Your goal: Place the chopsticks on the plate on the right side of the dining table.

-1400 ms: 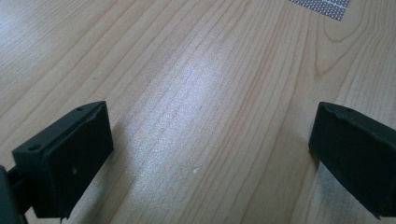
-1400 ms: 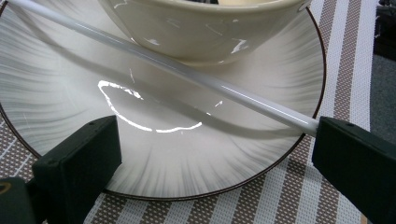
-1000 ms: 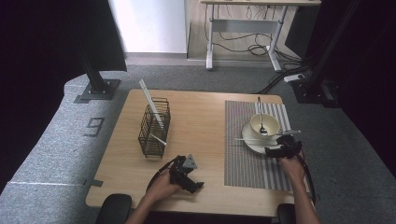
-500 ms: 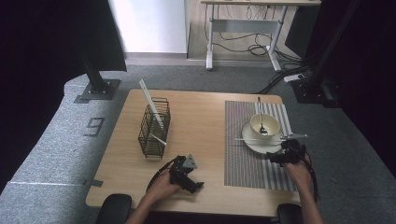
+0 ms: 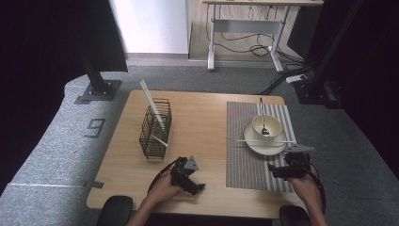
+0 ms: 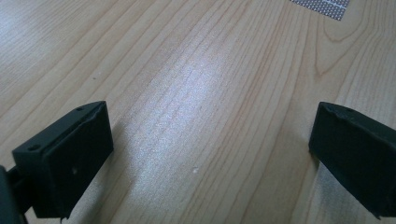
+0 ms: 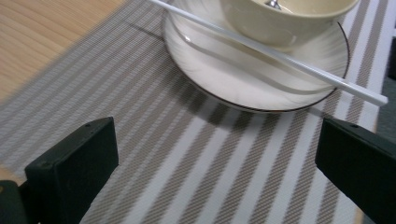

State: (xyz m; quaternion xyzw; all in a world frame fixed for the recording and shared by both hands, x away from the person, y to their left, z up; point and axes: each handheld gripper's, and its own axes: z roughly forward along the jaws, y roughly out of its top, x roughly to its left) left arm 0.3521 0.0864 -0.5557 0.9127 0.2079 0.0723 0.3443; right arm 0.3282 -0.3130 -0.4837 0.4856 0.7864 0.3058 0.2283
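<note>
The chopstick (image 7: pixel 275 52) lies across the plate (image 7: pixel 201 70) — right gripper (image 7: pixel 219 172), jaws wide open, should straddle it squarely; left gripper (image 6: pixel 205 163) rests open too.

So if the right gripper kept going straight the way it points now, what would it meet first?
Probably the plate rim on the striped placemat. The right gripper is open and aimed at it, with the white chopstick lying across the plate just beyond; height above the mat is unclear.
</note>
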